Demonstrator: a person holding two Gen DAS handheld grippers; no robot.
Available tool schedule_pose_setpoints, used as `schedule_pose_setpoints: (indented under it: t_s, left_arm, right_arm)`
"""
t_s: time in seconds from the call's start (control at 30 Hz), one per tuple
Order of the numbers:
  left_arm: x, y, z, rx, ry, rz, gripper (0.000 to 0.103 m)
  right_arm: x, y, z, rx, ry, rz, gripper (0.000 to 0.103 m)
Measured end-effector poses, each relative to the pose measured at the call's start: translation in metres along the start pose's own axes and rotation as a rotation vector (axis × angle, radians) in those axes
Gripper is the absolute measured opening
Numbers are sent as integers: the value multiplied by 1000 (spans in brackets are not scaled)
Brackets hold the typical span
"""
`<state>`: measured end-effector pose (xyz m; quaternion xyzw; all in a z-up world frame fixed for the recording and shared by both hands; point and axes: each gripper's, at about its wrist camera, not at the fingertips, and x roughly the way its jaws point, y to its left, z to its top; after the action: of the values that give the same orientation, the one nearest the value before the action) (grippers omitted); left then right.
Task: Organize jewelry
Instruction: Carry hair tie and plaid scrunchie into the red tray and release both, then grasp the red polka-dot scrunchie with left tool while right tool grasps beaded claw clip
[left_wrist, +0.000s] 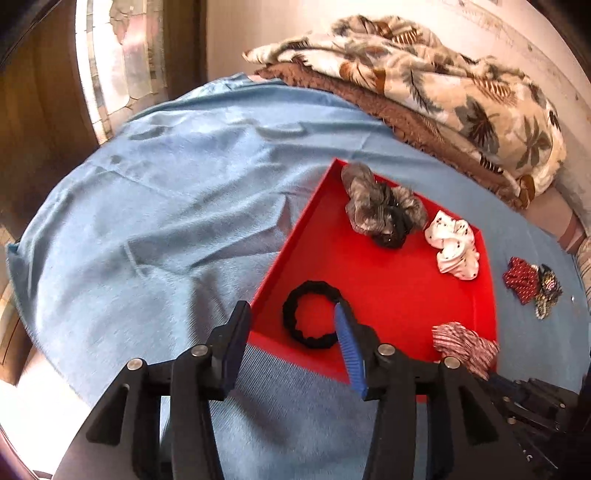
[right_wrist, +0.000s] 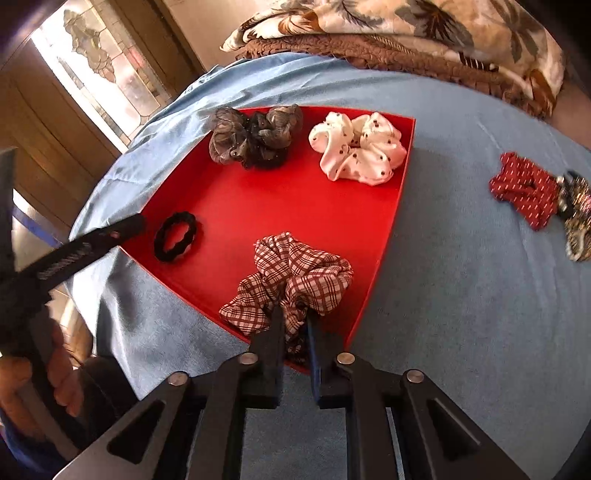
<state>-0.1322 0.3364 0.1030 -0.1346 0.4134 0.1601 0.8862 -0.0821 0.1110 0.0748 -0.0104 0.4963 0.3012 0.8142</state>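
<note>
A red tray (left_wrist: 388, 295) (right_wrist: 266, 206) lies on a blue cloth. In it are a grey-and-black scrunchie (left_wrist: 380, 206) (right_wrist: 255, 138), a white dotted scrunchie (left_wrist: 452, 247) (right_wrist: 360, 147) and a black hair tie (left_wrist: 312, 319) (right_wrist: 176, 237). My left gripper (left_wrist: 291, 314) is open and empty over the tray's near left corner, beside the black hair tie. My right gripper (right_wrist: 293, 314) is shut on a red-and-white checked scrunchie (right_wrist: 291, 277) (left_wrist: 467, 347) over the tray's near edge. A dark red dotted scrunchie (left_wrist: 521, 278) (right_wrist: 524, 188) and a beaded piece (left_wrist: 548, 291) (right_wrist: 576, 221) lie on the cloth right of the tray.
A folded leaf-print blanket (left_wrist: 424, 81) (right_wrist: 406, 26) on a brown one lies at the back. The blue cloth (left_wrist: 166, 206) (right_wrist: 461, 314) drops off at the left toward a glass door (right_wrist: 99, 62). The left gripper's body (right_wrist: 66, 254) shows in the right wrist view.
</note>
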Motion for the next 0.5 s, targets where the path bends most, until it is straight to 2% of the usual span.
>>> schedule_pose_setpoints:
  t_s: [0.03,0.07,0.1,0.23,0.3,0.5]
  left_arm:
    - [-4,1,-1,-6,-5,2,50]
    - [-11,1,-2,-15,-15,3,52]
    - [-15,3,-1,-23,-23,4,55]
    - [-37,1,-5,-43,-64,20,58]
    - [-46,-3,-8,-44,-73,21,58]
    - [-66,-30,-17,19,-96,16,61]
  right_arm:
    - [-5,3,1,-13,-19,-14,33]
    - [-8,4,1,-19,-34,-17,47]
    - [-16,6,2,-26,-61,-14,54]
    - [-40,8,1,-48,-124,-19,57]
    - [-55,3,-4,-47,-163,-24,65]
    - [-89,-40,-33,16,-221,-63,69]
